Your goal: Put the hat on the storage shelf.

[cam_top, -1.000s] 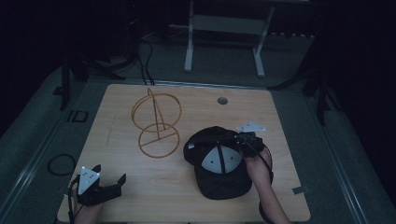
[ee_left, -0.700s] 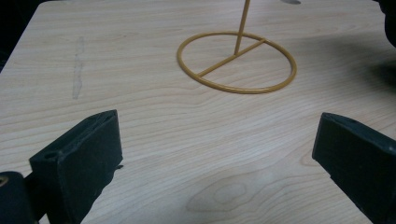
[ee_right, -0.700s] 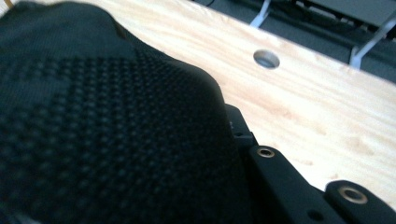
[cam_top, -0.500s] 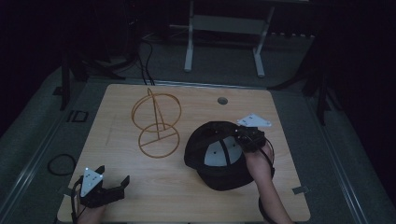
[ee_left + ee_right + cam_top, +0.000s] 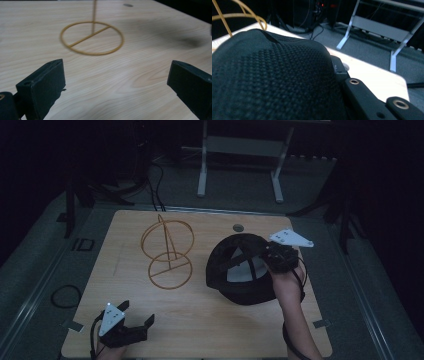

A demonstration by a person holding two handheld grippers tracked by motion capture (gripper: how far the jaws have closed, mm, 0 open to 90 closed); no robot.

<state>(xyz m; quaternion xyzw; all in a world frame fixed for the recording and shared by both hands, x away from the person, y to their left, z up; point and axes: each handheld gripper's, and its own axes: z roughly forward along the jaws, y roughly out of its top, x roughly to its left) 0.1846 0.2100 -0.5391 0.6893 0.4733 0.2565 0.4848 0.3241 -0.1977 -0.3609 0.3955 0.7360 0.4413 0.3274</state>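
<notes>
A black mesh cap [image 5: 235, 272] hangs over the right half of the wooden table [image 5: 210, 320], its inside turned up towards the high view. My right gripper [image 5: 272, 256] is shut on the cap's right edge. In the right gripper view the cap [image 5: 269, 82] covers one jaw, and the other jaw lies against the fabric. A yellow wire stand [image 5: 167, 252] is upright at centre left; its ring base [image 5: 92, 37] lies ahead of my left gripper [image 5: 117, 72]. That left gripper [image 5: 137, 312] is open low over the front left corner, holding nothing.
A round cable hole [image 5: 238, 227] sits near the table's far edge. Beyond the table a grey metal frame [image 5: 240, 150] stands on the dark floor, and a cable loop [image 5: 65, 296] lies on the floor to the left. The wire stand's top [image 5: 227, 17] rises beyond the cap.
My right gripper has lifted the cap off the table and carried it a little farther away. My left gripper has slid slightly to the right along the front edge.
</notes>
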